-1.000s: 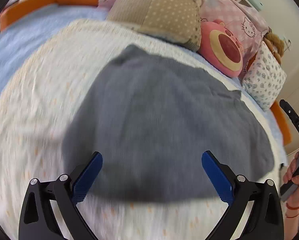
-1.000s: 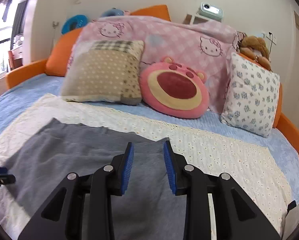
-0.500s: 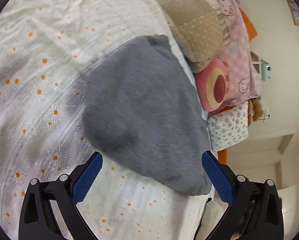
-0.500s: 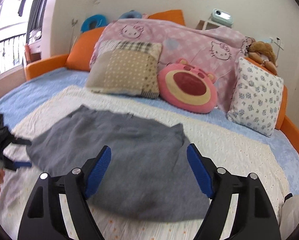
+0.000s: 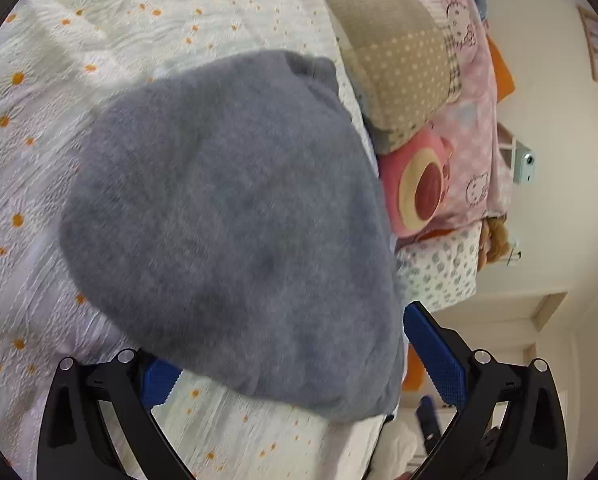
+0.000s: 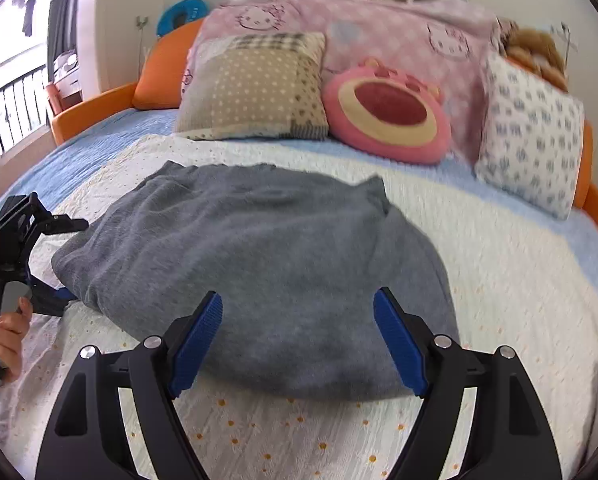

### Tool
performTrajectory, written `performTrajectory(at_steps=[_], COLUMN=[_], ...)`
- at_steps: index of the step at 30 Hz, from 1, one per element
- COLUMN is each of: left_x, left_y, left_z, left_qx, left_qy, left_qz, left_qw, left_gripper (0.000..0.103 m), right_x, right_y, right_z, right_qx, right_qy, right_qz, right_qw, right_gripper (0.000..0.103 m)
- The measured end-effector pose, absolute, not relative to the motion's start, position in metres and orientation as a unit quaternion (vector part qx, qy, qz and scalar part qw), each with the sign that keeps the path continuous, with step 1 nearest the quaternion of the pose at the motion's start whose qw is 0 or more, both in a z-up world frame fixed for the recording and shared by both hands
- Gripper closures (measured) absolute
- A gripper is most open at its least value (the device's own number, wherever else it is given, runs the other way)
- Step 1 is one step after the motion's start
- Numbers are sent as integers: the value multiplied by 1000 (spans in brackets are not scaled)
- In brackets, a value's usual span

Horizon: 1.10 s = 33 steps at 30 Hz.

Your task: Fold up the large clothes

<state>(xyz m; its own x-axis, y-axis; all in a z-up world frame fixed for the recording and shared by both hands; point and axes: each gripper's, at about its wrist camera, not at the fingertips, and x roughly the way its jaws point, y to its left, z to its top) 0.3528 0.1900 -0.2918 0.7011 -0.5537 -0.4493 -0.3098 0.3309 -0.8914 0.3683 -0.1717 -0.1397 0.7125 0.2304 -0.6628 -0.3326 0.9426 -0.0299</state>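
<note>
A grey garment point(image 6: 259, 260), folded into a rounded heap, lies on the white daisy bedspread point(image 6: 499, 280). My right gripper point(image 6: 299, 344) hovers over its near edge, jaws wide and open, with nothing pressed between the blue pads. At the heap's left corner a hand holds my left gripper point(image 6: 69, 260). In the left wrist view the garment point(image 5: 227, 220) fills the middle. There my left gripper point(image 5: 295, 364) is open and rolled onto its side, its jaws straddling the cloth's near edge. The cloth hides part of one blue pad point(image 5: 157, 376).
Along the head of the bed stand a beige dotted pillow point(image 6: 255, 88), a round pink plush cushion point(image 6: 387, 116), a floral pillow point(image 6: 531, 136) and a pink Hello Kitty blanket point(image 6: 379, 24). A blue sheet point(image 6: 79, 152) and the orange bed frame point(image 6: 83, 112) run left, toward a window.
My right gripper's jaws went from nearly together over the grey cloth to wide apart, and it drew back. My left gripper rolled sideways and sank to the garment's edge.
</note>
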Motion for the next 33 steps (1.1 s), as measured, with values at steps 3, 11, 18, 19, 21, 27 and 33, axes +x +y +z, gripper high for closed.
performTrajectory(at_steps=[3, 11, 18, 19, 21, 27, 33], left_x=[358, 347, 363, 368, 375, 383, 393], left_y=[200, 225, 220, 217, 208, 207, 195], left_z=[-291, -312, -303, -297, -288, -277, -239], left_qx=[-585, -567, -548, -537, -504, -470, -423], left_qy=[364, 393, 415, 419, 434, 452, 453], left_qz=[-98, -47, -52, -50, -31, -9, -4], left_qw=[719, 723, 724, 730, 746, 758, 785], left_gripper=[2, 63, 36, 32, 46, 75, 78], right_x=[371, 384, 384, 384, 383, 378, 360], right_y=[-186, -176, -129, -124, -113, -106, -97], right_z=[-145, -128, -139, -146, -168, -212, -210], right_qx=[-67, 9, 74, 71, 59, 40, -8], right_qy=[359, 371, 376, 381, 400, 409, 383], right_qz=[146, 198, 217, 215, 212, 207, 185], right_qw=[920, 907, 898, 896, 890, 888, 905], right_gripper=[26, 57, 70, 70, 70, 72, 72])
